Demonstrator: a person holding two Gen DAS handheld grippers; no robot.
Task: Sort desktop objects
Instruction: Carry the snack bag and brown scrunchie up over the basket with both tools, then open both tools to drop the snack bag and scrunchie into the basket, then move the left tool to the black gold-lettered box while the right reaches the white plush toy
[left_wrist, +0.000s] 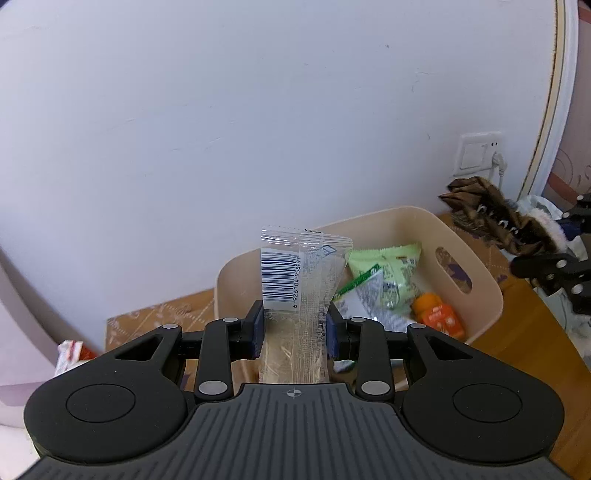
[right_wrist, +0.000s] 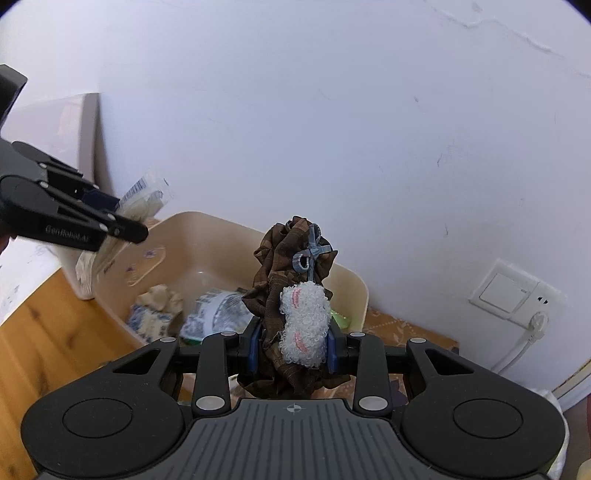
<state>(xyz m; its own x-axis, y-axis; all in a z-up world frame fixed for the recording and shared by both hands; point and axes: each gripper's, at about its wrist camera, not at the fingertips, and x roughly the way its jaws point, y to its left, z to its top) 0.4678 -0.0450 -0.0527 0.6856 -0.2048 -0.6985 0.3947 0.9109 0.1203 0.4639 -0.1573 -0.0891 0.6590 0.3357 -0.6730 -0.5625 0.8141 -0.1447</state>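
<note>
My left gripper (left_wrist: 294, 328) is shut on a clear snack packet with a barcode (left_wrist: 295, 280), held upright over the near rim of a beige bin (left_wrist: 476, 273). In the bin lie a green packet (left_wrist: 388, 266), a grey printed packet (left_wrist: 365, 306) and an orange packet (left_wrist: 439, 317). My right gripper (right_wrist: 293, 349) is shut on a brown scrunchie with a white fluffy piece (right_wrist: 291, 295), held above the same bin (right_wrist: 354, 284). The left gripper (right_wrist: 74, 221) with its packet (right_wrist: 144, 195) shows at the left of the right wrist view. The right gripper and scrunchie (left_wrist: 495, 218) show at the right of the left wrist view.
A white wall stands close behind the bin, with a switch and socket plate (left_wrist: 476, 155) and a plugged cable (right_wrist: 532, 328). The bin rests on a wooden table (left_wrist: 524, 339) with a patterned mat (left_wrist: 170, 314). A red and white packet (left_wrist: 70, 354) lies at the left.
</note>
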